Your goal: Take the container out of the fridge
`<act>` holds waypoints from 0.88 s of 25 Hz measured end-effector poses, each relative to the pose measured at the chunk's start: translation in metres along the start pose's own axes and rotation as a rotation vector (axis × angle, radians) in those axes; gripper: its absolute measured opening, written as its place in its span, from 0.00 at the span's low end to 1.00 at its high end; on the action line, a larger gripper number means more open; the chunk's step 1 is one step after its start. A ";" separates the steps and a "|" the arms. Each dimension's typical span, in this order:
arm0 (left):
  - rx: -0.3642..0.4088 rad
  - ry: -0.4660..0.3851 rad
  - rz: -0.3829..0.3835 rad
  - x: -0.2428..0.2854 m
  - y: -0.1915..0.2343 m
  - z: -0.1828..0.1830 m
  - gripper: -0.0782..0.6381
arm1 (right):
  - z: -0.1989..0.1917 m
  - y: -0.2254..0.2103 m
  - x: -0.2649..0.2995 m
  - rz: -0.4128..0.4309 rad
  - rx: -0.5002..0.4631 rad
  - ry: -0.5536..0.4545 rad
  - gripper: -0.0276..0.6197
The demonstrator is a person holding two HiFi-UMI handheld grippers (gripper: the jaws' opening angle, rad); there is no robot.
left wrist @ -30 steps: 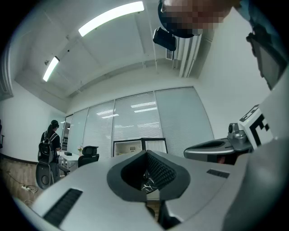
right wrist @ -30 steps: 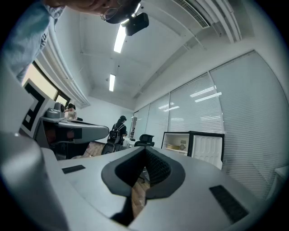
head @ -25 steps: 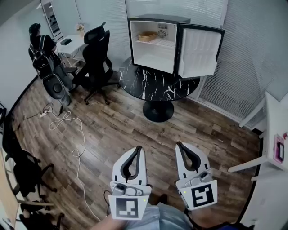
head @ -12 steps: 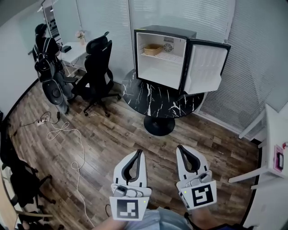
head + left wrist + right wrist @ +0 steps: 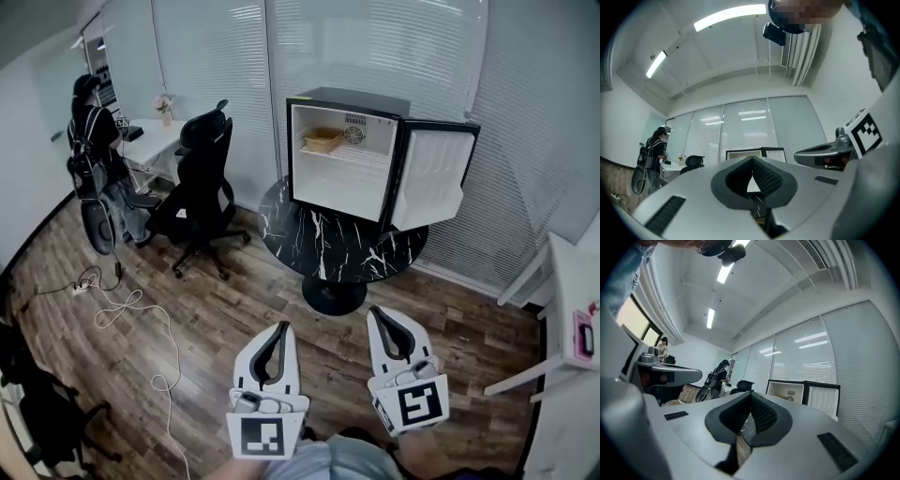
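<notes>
A small black fridge (image 5: 349, 157) stands on a round black marble table (image 5: 333, 246), its door (image 5: 434, 185) swung open to the right. On its upper shelf sits a tan basket-like container (image 5: 323, 141). My left gripper (image 5: 283, 327) and right gripper (image 5: 377, 312) hang low in the head view, well short of the table, both shut with nothing between the jaws. The fridge (image 5: 744, 154) shows small beyond the jaw tips in the left gripper view. In the right gripper view the fridge (image 5: 787, 391) and its door (image 5: 823, 399) lie ahead to the right.
A black office chair (image 5: 200, 192) stands left of the table beside a white desk (image 5: 155, 141). A person (image 5: 94, 150) with a backpack stands at that desk. A white cable (image 5: 141, 323) trails over the wood floor. A white table (image 5: 567, 319) is at the right edge.
Both grippers have moved forward across the floor toward the table; the fridge and table now sit lower and nearer in the head view. The jaws stay together.
</notes>
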State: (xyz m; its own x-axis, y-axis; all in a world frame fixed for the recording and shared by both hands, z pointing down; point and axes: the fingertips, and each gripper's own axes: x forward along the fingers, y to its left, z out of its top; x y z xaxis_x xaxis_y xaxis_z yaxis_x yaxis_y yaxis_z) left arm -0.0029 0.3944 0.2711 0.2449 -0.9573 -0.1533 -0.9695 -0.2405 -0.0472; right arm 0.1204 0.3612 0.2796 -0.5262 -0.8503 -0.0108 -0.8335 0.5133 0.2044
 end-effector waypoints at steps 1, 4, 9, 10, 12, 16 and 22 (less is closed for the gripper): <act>-0.006 -0.003 0.002 0.002 0.006 0.000 0.13 | 0.000 0.001 0.005 -0.002 -0.002 0.002 0.06; -0.011 -0.002 0.004 0.009 0.019 -0.006 0.13 | -0.002 0.002 0.018 -0.010 -0.001 0.009 0.06; -0.018 0.019 0.003 0.021 0.028 -0.020 0.13 | -0.014 -0.002 0.033 -0.018 0.015 0.026 0.06; -0.019 0.023 0.003 0.024 0.030 -0.023 0.13 | -0.017 -0.004 0.037 -0.017 0.020 0.029 0.06; -0.016 0.034 0.006 0.034 0.033 -0.029 0.13 | -0.024 -0.007 0.047 -0.014 0.033 0.034 0.06; -0.004 0.060 0.009 0.057 0.041 -0.044 0.13 | -0.040 -0.017 0.073 -0.005 0.058 0.043 0.06; 0.006 0.100 0.006 0.117 0.051 -0.067 0.13 | -0.062 -0.049 0.125 -0.005 0.072 0.059 0.06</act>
State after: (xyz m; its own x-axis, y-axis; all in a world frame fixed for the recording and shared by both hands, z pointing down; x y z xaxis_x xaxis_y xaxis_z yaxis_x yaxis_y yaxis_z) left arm -0.0242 0.2592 0.3165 0.2364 -0.9701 -0.0545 -0.9709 -0.2336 -0.0524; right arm 0.1058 0.2227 0.3286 -0.5131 -0.8571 0.0461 -0.8472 0.5144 0.1331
